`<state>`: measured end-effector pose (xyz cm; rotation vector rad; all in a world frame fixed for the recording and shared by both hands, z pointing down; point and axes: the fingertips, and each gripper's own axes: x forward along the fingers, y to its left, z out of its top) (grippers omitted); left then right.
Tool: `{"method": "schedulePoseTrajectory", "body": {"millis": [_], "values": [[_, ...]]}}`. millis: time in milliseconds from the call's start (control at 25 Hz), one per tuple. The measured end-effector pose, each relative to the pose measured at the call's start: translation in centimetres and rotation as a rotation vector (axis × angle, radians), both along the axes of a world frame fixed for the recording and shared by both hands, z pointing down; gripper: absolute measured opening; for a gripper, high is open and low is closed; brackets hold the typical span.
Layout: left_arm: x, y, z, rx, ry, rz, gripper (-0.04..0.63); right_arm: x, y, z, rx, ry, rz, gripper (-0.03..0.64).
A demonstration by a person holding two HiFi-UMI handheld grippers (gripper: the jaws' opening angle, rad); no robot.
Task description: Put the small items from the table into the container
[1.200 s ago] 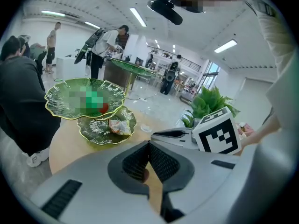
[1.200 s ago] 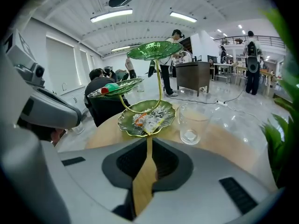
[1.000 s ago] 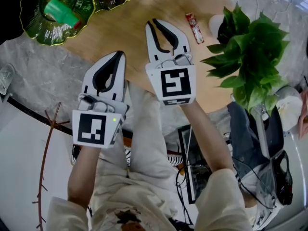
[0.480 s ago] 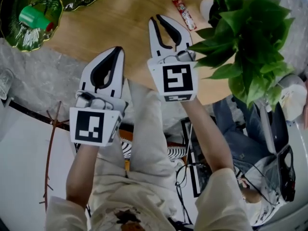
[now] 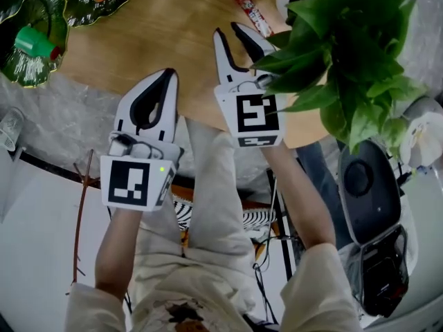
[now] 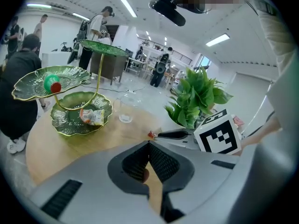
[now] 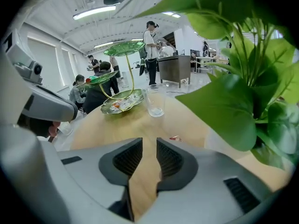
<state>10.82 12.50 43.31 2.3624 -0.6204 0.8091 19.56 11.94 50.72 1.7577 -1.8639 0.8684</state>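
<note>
Two grippers are held side by side over the near part of a round wooden table (image 5: pixel 173 43), both pointing away from the person.

Far left stands a green tiered dish stand (image 6: pixel 99 73) with leaf-shaped tiers.
- The middle tier (image 6: pixel 25 87) holds a green bottle-shaped item (image 6: pixel 50 81) with a red end.
- The lower tier (image 6: pixel 67 125) holds a crinkled snack packet (image 6: pixel 92 116).
- What lies on the top tier cannot be seen.

A clear glass (image 6: pixel 125 110) stands on the wood just beside the lower tier.

The left gripper (image 5: pixel 168 75) is at the table's near edge. Its jaws are pressed together at the tips, with only the oval hollow behind them left clear. It is pinching nothing, and no item is near its tips.

The right gripper (image 5: pixel 228 32) is farther in over the table. Its jaws are opening, with a narrow gap so far. Only bare wood shows through the gap, and nothing is between the pads.

A red snack stick (image 5: pixel 250 12) lies flat on the table just beyond the right gripper's right-hand tip. It is apart from the tip and outside the gap. It is well apart from the dish stand and is not in it.

Far right is a potted plant (image 5: pixel 346 47). In the head view its leaves overlap the right gripper's right side. One big leaf fills the right of the right gripper view.
</note>
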Motion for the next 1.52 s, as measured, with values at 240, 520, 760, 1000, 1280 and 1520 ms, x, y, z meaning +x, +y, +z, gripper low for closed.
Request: {"method": "schedulePoseTrajectory", "body": {"millis": [240, 520, 760, 1000, 1280, 1520], "values": [[0.9, 0.5, 0.2, -0.006, 0.005, 0.007, -0.002, 1.4, 0.8, 0.4, -0.004, 0.019, 0.03, 0.091], [1.4, 1.2, 0.6, -0.017, -0.001, 0.009, -0.002, 3.7, 1.9, 1.6, -0.035, 0.08, 0.069, 0.15], [1.6, 1.0, 0.8, -0.02, 0.007, -0.015, -0.002, 5.4, 2.5, 2.9, -0.07, 0.131, 0.109, 0.181], [1.4, 1.3, 1.2, -0.029, 0.013, -0.025, -0.002, 5.6, 2.7, 3.8, -0.096, 0.151, 0.108, 0.184], [0.7, 1.6, 1.6, -0.037, 0.016, -0.044, -0.002, 5.2, 2.7, 4.7, -0.124, 0.168, 0.09, 0.184], [-0.2, 1.0, 1.7, -0.028, 0.009, -0.062, -0.002, 5.1, 2.8, 5.6, -0.151, 0.186, 0.078, 0.183]]}}
